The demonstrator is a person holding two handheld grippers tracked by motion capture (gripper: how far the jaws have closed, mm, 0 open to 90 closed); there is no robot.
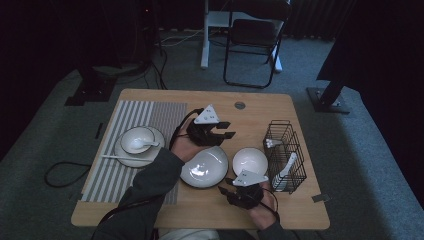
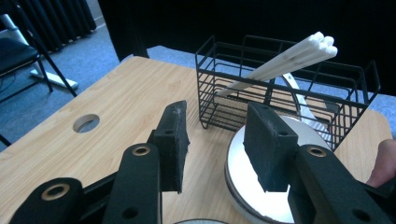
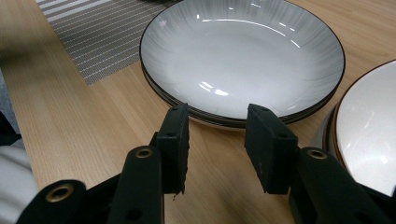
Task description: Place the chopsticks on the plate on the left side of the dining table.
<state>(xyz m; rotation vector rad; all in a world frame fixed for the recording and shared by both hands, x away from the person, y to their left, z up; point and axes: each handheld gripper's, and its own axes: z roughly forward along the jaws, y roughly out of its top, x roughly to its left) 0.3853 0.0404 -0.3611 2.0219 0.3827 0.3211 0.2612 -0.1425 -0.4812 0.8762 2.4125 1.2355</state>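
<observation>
Carpet surrounds wooden table bearing striped placemat.

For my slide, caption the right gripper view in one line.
Right gripper, jaws open and empty, faces the rim of the stacked grey plates on the wooden table.

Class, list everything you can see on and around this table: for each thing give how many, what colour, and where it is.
Table: one, light wood, centre.
Placemat: one, grey striped, table's left side.
Plate: two stacked, white, dark-rimmed, table's middle.
Bowl: one, white, right of the plates.
Small bowl: one, white, on a saucer on the placemat.
Spoon: one, white, in the small bowl.
Wire basket: one, black, table's right side.
Chopsticks: several, white, in the basket.
Chair: one, black, behind the table.
Left gripper: black, open, above the plates.
Right gripper: black, open, near the front edge.
</observation>
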